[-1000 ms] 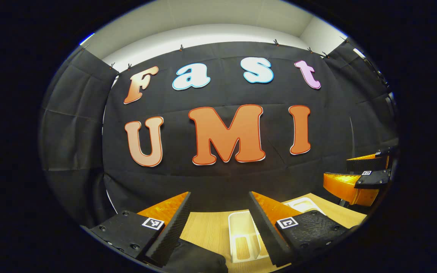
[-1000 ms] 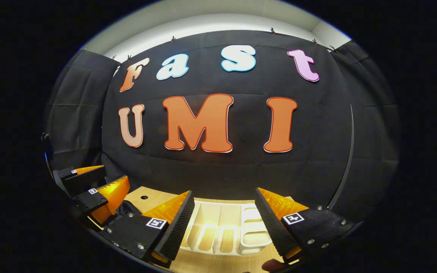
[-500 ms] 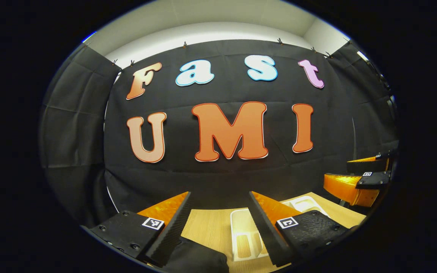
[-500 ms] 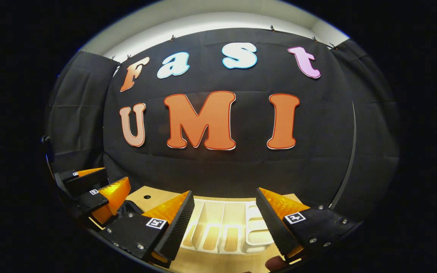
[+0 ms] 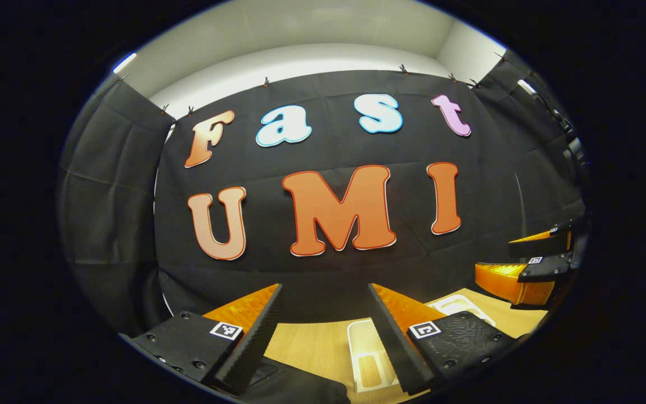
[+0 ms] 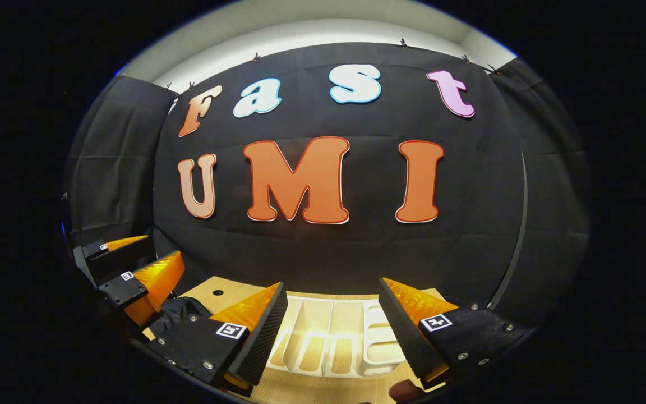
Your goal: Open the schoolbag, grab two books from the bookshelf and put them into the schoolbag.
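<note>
Left gripper (image 5: 323, 314): jaws spread wide, nothing between them; raised above the table (image 5: 312, 345), aimed at the booth wall. Against the previous half second its view has tipped slightly upward, so less of the table shows below its fingers.

Right gripper (image 6: 331, 311): jaws likewise spread, holding nothing; pose almost unchanged. It also shows at the right edge of the left gripper view (image 5: 530, 264), and the left gripper shows at the left edge of the right gripper view (image 6: 132, 269), a little higher than before.

Schoolbag (image 5: 295, 384): dark fabric at the bottom edge between and below the left gripper's fingers; also visible under the left gripper in the right gripper view (image 6: 180, 311). Whether it is open cannot be told.

Bookshelf (image 6: 334, 336): white divided rack on the table, directly ahead of the right gripper; its slots look empty from here, and no books can be made out. Part of it shows in the left gripper view (image 5: 365, 350).

Assessment: only small drifts, no contact made. The task appears to be at its start, with the bag-opening step likely next.
</note>
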Motion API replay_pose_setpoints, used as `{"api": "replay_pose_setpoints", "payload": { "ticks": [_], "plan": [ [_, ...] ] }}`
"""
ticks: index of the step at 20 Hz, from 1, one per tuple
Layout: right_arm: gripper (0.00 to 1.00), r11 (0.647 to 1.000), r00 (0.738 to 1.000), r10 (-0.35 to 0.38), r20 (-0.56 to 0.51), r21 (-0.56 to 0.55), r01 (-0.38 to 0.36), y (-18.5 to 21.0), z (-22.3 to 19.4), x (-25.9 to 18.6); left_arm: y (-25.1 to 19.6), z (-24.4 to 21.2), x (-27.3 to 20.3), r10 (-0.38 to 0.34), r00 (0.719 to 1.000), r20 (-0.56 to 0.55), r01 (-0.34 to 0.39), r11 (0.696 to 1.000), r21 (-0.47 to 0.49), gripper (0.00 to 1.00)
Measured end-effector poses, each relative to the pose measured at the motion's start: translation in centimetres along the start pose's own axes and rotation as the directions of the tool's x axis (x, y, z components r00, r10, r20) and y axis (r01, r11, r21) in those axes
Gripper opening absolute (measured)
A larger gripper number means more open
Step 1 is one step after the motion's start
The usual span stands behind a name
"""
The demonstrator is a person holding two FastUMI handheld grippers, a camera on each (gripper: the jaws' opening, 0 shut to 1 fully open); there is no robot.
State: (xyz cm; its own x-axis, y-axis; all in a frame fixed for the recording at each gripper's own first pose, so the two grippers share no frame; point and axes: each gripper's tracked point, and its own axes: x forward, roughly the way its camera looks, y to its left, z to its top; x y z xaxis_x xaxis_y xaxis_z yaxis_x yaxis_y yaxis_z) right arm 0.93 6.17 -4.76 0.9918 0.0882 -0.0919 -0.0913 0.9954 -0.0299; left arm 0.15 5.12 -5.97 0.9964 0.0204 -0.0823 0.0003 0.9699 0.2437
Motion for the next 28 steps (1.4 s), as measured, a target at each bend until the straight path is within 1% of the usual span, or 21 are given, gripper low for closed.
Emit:
{"api": "replay_pose_setpoints", "payload": {
  "ticks": [4,5,6,7,8,9,10,11,15,17,18,19,20,21,22,28],
  "plan": [
    [0.97,1.000,1.000,-0.016,0.019,-0.004,0.016,-0.6,0.5,-0.1,0.7,-0.3,-0.2,0.013,1.000,-0.012,-0.013,1.000,-0.012,0.95],
    [0.96,1.000,1.000,-0.016,0.027,-0.006,0.016,-0.6,0.7,-0.2,0.5,-0.2,-0.3,0.010,1.000,-0.009,-0.010,1.000,-0.014,0.92],
    [0.97,1.000,0.999,-0.016,0.031,-0.007,0.017,-0.6,0.7,-0.2,0.5,-0.3,-0.3,0.010,1.000,-0.008,-0.010,1.000,-0.015,0.95],
    [0.97,1.000,0.999,-0.009,0.031,-0.006,0.009,-0.4,0.7,-0.4,0.4,-0.3,-0.3,0.007,1.000,-0.008,-0.007,1.000,-0.014,0.95],
    [0.96,1.000,0.999,-0.011,0.033,-0.008,0.011,-0.3,0.6,-0.4,0.3,-0.4,-0.4,0.005,1.000,-0.010,-0.005,1.000,-0.011,0.92],
    [0.96,1.000,0.999,-0.004,0.042,-0.011,0.005,0.0,0.7,-0.4,0.1,-0.5,-0.4,0.001,1.000,-0.009,-0.001,1.000,-0.008,0.92],
    [0.96,1.000,0.999,-0.008,0.044,-0.013,0.009,-0.1,0.8,-0.5,0.1,-0.5,-0.4,0.001,1.000,-0.009,-0.001,1.000,-0.006,0.95],
    [0.96,1.000,0.999,-0.008,0.044,-0.007,0.008,-0.2,0.8,-0.5,0.1,-0.3,-0.4,0.001,1.000,-0.006,-0.001,1.000,-0.005,0.92],
    [0.96,1.000,1.000,-0.010,0.028,0.020,0.009,-0.3,0.5,-0.4,0.2,-0.7,-0.6,0.002,1.000,-0.015,-0.002,1.000,-0.003,0.92],
    [0.96,1.000,1.000,-0.011,0.013,0.019,0.010,-0.4,0.0,-0.4,-0.2,-1.1,-0.6,-0.010,1.000,-0.026,0.010,1.000,0.000,0.92],
    [0.96,1.000,1.000,-0.010,0.009,0.018,0.010,-0.4,0.0,-0.4,-0.4,-1.2,-0.6,-0.017,0.999,-0.030,0.017,1.000,0.006,0.95],
    [0.96,1.000,1.000,-0.011,0.007,0.017,0.011,-0.3,-0.1,-0.5,-0.7,-1.4,-0.5,-0.029,0.999,-0.039,0.029,0.999,0.015,0.92],
    [0.96,1.000,1.000,-0.015,0.007,0.017,0.015,-0.4,-0.1,-0.5,-0.6,-1.6,-0.5,-0.030,0.999,-0.042,0.031,0.999,0.018,0.92],
    [0.96,1.000,1.000,-0.010,0.012,0.017,0.010,-0.3,0.0,-0.6,-0.7,-1.6,-0.6,-0.033,0.998,-0.044,0.033,0.999,0.012,0.95],
    [0.96,1.000,1.000,-0.010,0.015,0.015,0.009,-0.3,0.1,-0.7,-0.7,-1.7,-0.6,-0.035,0.998,-0.047,0.036,0.999,0.010,0.92],
    [0.96,1.000,1.000,-0.006,-0.007,0.021,0.006,-0.3,-0.6,-0.7,-1.3,-1.5,-0.6,-0.045,0.998,-0.046,0.046,0.999,0.025,0.92]
  ]
}}
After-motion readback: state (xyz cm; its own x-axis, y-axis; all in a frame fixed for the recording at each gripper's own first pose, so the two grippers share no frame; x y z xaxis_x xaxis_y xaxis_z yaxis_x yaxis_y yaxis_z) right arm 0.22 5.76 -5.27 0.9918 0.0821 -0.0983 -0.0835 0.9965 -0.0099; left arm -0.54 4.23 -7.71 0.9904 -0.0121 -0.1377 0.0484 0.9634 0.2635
